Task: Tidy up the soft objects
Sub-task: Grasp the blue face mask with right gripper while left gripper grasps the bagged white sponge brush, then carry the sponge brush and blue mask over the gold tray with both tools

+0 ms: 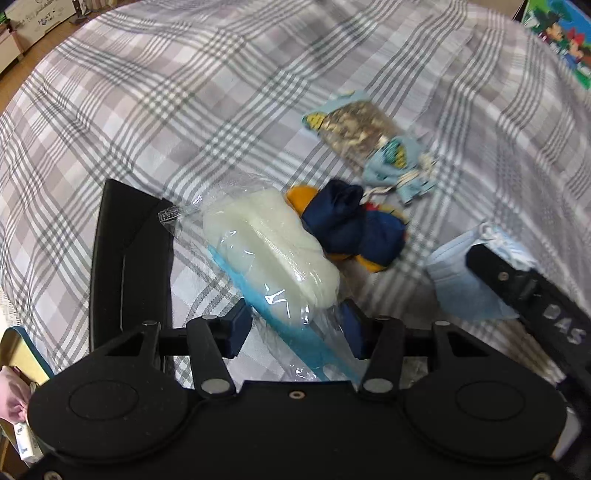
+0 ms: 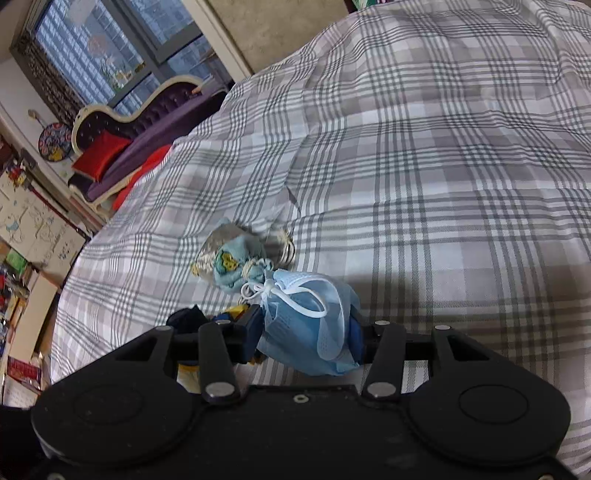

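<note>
Here both pieces are mid-carry: left tool (image 1: 295,328) clamps the clear-wrapped white pad packet (image 1: 273,243), right tool (image 2: 306,338) pinches the crumpled blue face mask (image 2: 306,325); next, set each beside the pile on the plaid bed (image 1: 221,110).

Grey plaid bedspread (image 2: 424,155) filling the frame, purple chaise longue (image 2: 147,125) with red cushions (image 2: 101,155) upper left, tall window (image 2: 110,48) behind it, beige wall (image 2: 280,26) top centre

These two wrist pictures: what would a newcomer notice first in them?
First, the clear plastic bag of white material, held between the jaws of the left gripper over the plaid bedcover. Next, the blue face mask, clamped in the right gripper. Behind it lies a light blue drawstring pouch.
</note>
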{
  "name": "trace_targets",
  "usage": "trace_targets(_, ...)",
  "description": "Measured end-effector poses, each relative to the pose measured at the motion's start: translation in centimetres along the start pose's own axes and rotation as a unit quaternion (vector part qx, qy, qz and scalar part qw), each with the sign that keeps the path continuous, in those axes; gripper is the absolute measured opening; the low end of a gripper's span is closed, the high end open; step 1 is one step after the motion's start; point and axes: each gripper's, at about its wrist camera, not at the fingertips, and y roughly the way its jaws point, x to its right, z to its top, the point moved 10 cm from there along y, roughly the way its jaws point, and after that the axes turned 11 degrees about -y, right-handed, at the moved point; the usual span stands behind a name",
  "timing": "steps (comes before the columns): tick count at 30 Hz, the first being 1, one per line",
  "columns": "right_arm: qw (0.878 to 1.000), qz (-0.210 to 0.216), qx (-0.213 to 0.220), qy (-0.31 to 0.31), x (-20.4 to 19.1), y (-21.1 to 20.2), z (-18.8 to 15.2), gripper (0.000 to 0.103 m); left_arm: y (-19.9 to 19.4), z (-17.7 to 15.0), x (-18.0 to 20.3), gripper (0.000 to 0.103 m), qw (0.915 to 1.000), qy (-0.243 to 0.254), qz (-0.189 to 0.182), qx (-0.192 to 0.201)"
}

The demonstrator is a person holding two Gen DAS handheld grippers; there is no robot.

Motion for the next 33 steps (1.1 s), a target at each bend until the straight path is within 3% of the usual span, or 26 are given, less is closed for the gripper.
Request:
trace_targets(11,1.000,0.003,0.009,0.000,0.4,-0.3,0.3,0.047,-4.8,-0.2,0.3,0.051,0.9992,0.004,-0.029,0.027)
trace_targets(17,1.000,-0.005,0.013,-0.009,0.3,-0.4,0.3,0.047,-6.8,-1.9,-0.6,0.051,0.9988,0.004,-0.038,0.030)
trace_targets(33,0.996,-0.010,0.065,-0.065,-2.1,-2.2,0.4,0.047,-11.4,-8.1,-10.0,0.051,0.9982,-0.045,-0.012,0.039)
